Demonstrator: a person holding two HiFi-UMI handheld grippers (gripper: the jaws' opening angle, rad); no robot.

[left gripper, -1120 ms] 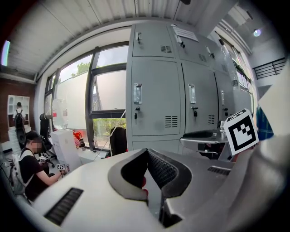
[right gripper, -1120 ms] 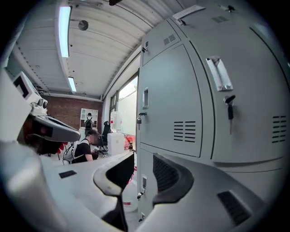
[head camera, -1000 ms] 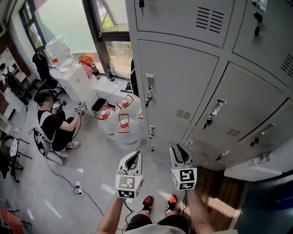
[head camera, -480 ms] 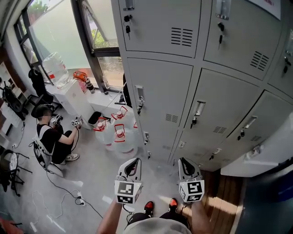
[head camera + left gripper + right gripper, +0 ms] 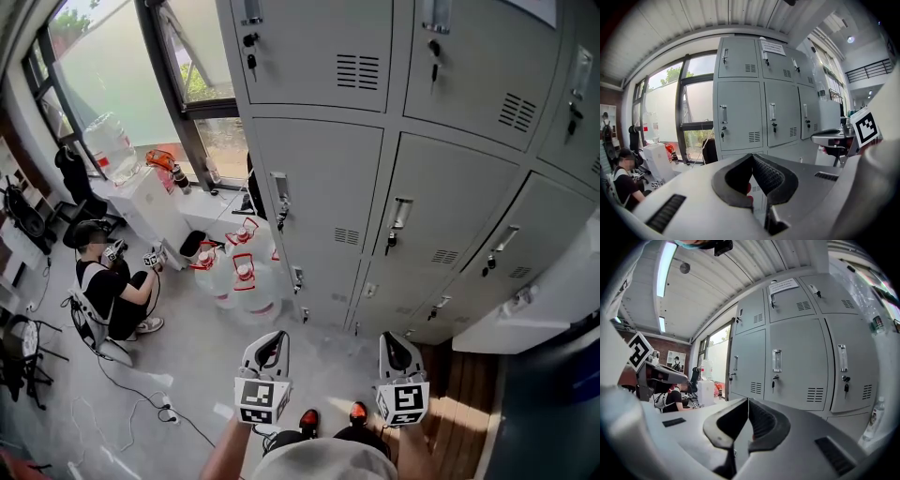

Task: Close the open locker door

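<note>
A bank of grey metal lockers (image 5: 319,187) fills the head view, and every door I can see lies flush with its frame. My left gripper (image 5: 274,339) is held low in front of it, well short of the doors, shut and empty. My right gripper (image 5: 394,339) hangs beside it at the same distance; its jaws have just been closing with nothing between them, and they now stand shut. In the left gripper view the shut tips (image 5: 751,155) point at a closed door (image 5: 736,117). The right gripper view shows its tips (image 5: 748,400) below another closed door (image 5: 787,366).
A person (image 5: 108,281) sits on the floor at the left by a white water dispenser (image 5: 141,197). Several water bottles (image 5: 239,272) stand against the lockers' left end. Cables (image 5: 169,408) trail over the floor. A white counter (image 5: 553,309) juts in at the right.
Both grippers have drawn back from the lockers and sit lower in the head view. The right one has shifted rightward and its jaws have closed. More of the upper lockers shows now.
</note>
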